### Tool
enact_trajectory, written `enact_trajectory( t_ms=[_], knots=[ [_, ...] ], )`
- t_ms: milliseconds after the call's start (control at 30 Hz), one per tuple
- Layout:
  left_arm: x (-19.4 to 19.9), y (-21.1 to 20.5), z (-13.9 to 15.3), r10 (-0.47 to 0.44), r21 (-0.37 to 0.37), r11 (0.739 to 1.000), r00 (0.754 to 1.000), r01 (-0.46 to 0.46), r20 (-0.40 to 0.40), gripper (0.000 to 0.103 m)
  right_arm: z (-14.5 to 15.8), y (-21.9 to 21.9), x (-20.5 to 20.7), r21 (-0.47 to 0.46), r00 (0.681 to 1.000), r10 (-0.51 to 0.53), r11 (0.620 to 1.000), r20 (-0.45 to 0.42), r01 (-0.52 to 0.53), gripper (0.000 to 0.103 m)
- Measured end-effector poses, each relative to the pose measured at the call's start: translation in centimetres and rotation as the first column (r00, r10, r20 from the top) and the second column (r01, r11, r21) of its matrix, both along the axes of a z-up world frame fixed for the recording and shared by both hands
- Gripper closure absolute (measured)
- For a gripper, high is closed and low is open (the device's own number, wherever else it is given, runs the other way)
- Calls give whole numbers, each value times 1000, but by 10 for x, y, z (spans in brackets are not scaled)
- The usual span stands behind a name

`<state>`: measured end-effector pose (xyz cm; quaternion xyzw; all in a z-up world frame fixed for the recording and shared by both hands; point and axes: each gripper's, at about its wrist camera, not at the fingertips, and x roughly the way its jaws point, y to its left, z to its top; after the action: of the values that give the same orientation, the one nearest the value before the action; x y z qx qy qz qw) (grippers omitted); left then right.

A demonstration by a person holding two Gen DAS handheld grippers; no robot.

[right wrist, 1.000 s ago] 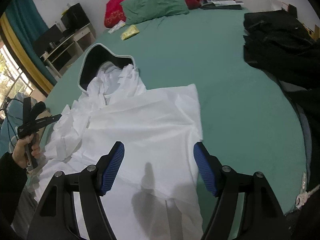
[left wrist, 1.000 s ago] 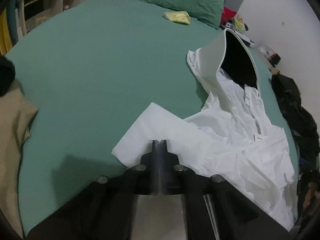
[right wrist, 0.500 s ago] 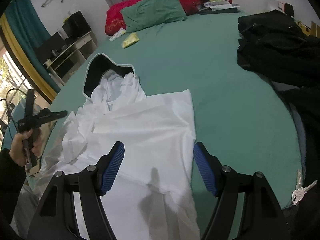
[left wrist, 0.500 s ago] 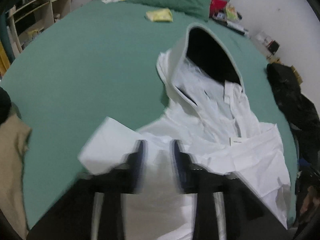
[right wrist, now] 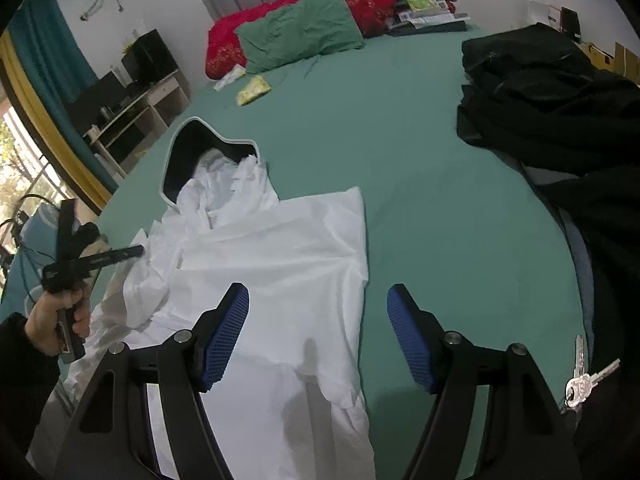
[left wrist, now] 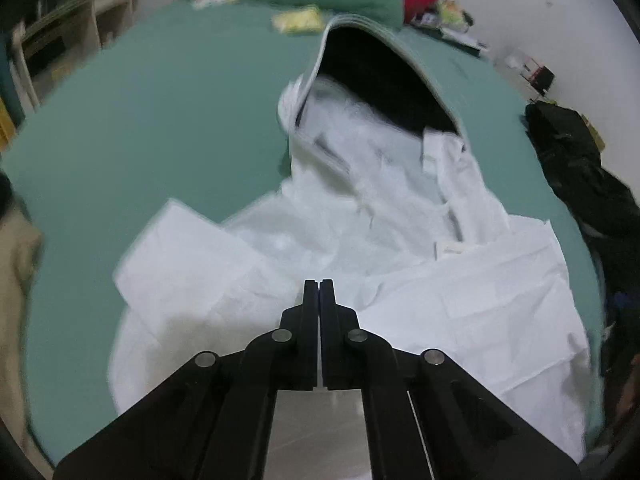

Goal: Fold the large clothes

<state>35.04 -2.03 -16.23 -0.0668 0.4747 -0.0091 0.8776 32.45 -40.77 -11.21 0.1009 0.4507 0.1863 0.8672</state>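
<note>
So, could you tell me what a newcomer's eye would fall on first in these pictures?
The white hooded garment spread across the green bed stands out first, its dark-lined hood towards the pillows. Next comes the heap of black clothes on the bed's right side. Close to the lens, the right gripper hovers open over the garment, while the left gripper is shut with nothing seen between its fingers.

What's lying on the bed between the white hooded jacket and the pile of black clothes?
Nothing: in the right wrist view, only bare green sheet separates the white hooded jacket from the black clothes.
</note>
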Motion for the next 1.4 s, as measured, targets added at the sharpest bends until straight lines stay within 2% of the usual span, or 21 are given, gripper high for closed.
enact_trajectory(
  t_ms=[67,167,267,367,400,467,533,567,600,633,733,833,900,933,1067,1100,1133,1200,1267,1333,1400],
  knots=[
    [-6,-6,19,-18,-31,999,997,20,78,103,1,0,-2,10,1000,10,1000,10,-10,31],
    [-15,-35,51,-107,-77,989,974,125,198,103,2,-5,-3,20,1000,-3,1000,8,3,31],
    [-25,-78,69,-232,-115,957,940,267,250,103,4,-14,-3,36,1000,-27,999,13,27,31],
    [-39,-132,62,-396,-146,889,889,433,229,102,5,-22,-2,42,999,-47,998,17,46,31],
    [-44,-157,53,-477,-133,855,860,502,179,102,5,-24,0,39,998,-55,998,11,54,31],
    [-51,-177,38,-548,-129,819,829,558,109,100,1,-27,3,41,999,-50,998,-20,51,31],
    [-59,-184,26,-589,-146,793,806,591,64,86,-7,-26,6,35,998,-53,998,-43,55,31],
    [-63,-179,23,-589,-143,795,807,590,51,80,-10,-25,7,29,997,-55,998,-57,57,31],
    [-67,-169,22,-575,-138,806,817,575,41,70,-15,-21,8,27,997,-37,999,-71,39,31],
    [-69,-157,22,-556,-133,821,830,555,33,66,-19,-18,9,28,997,-23,999,-75,25,31],
    [-70,-96,25,-476,-126,872,879,473,9,65,-32,-6,13,15,995,-11,1000,-97,12,31],
    [-56,-31,26,-369,-68,927,929,368,-4,65,-33,14,26,-16,998,40,999,-42,-41,31],
    [-45,12,22,-276,-24,961,961,276,-8,65,-28,32,43,-21,992,127,992,11,-127,31],
    [-38,29,19,-229,-6,973,973,229,-14,65,-27,42,53,-40,984,176,984,35,-175,31],
    [-19,91,-3,-46,5,999,999,46,-17,65,-45,65,82,-111,963,270,956,-18,-271,32],
    [-15,101,-10,-23,-5,1000,999,23,-28,65,-50,66,84,-103,961,274,956,-22,-275,41],
    [-10,110,-19,-4,-15,1000,999,3,-41,65,-56,67,85,-90,960,276,956,-46,-279,67],
    [-3,117,-33,5,-39,999,998,-7,-62,65,-61,74,78,-170,955,294,940,-38,-296,99],
    [0,121,-39,3,-53,999,999,-5,-46,65,-63,77,72,-221,955,295,929,-37,-296,101],
    [4,120,-37,-17,-25,1000,999,16,-27,102,-54,73,68,-244,963,271,933,-2,-263,102],
    [5,121,-33,-25,-18,1000,1000,25,-3,102,-42,63,68,-249,972,234,943,32,-219,102]
  ],
)
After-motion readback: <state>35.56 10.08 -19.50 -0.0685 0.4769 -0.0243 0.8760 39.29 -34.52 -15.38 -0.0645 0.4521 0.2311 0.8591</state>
